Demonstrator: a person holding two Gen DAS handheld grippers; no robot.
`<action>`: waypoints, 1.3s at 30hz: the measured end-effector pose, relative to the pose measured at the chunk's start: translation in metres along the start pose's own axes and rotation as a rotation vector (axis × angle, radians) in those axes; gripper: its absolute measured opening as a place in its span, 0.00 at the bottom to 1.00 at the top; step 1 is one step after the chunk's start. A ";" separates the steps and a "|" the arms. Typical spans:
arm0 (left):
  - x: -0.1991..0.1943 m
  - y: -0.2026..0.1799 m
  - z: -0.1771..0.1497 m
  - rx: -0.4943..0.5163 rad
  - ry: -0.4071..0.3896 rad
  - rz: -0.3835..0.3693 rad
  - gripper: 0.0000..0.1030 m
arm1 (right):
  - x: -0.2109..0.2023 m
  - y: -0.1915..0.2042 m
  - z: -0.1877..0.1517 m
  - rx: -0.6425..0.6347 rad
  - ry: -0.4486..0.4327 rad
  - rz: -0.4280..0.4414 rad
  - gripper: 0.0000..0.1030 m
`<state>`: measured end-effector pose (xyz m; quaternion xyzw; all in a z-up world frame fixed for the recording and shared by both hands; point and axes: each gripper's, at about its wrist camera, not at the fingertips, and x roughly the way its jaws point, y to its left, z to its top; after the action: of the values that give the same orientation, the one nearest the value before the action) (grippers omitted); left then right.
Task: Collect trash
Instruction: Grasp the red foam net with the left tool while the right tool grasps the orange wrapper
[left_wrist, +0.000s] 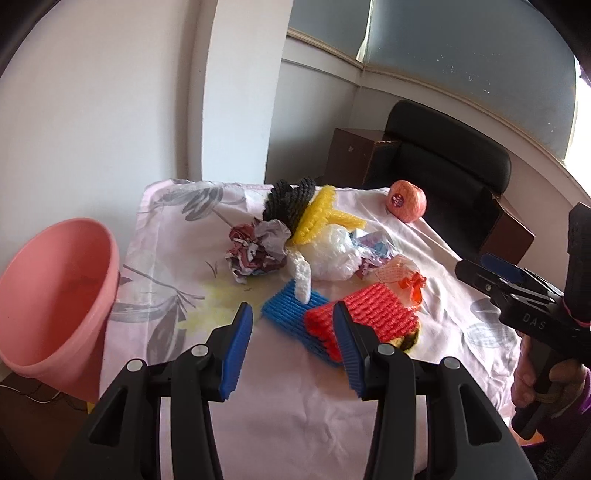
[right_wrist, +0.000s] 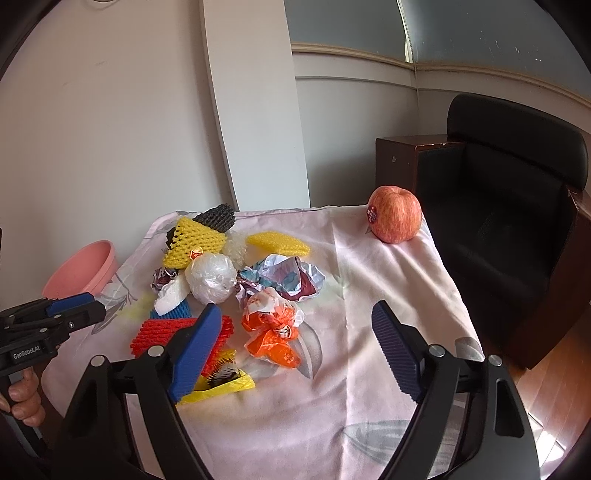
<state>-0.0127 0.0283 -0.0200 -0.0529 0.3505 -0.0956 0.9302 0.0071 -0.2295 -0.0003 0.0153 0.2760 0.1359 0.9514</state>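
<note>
Both grippers, left and right, stand parted and empty above the mixed trash pile on the pale cloth-covered table; apparently pre-grasp; next, close on one piece for the pink plastic bin

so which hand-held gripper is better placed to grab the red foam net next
Left. The left hand-held gripper is open, with the red foam net just beyond its fingertips; the right hand-held gripper faces the orange wrapper.

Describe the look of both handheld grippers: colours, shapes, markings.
Both the left gripper and the right gripper have black plastic linkage arms with silver pivot bolts and ribbed blue finger pads. White lettering marks the bodies: "GenRobot.AI" on the left, "DAS" on the right.
</note>
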 end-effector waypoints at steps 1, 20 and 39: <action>0.002 -0.002 -0.002 0.000 0.013 -0.025 0.44 | 0.000 -0.001 -0.001 0.002 0.003 -0.001 0.82; 0.047 -0.023 -0.011 0.000 0.182 -0.131 0.27 | 0.003 -0.010 -0.007 0.031 0.036 0.018 0.81; -0.004 -0.021 0.000 0.026 0.018 -0.187 0.06 | 0.024 0.002 -0.007 0.022 0.114 0.092 0.70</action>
<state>-0.0180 0.0086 -0.0141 -0.0727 0.3511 -0.1870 0.9146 0.0226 -0.2216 -0.0188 0.0309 0.3303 0.1770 0.9266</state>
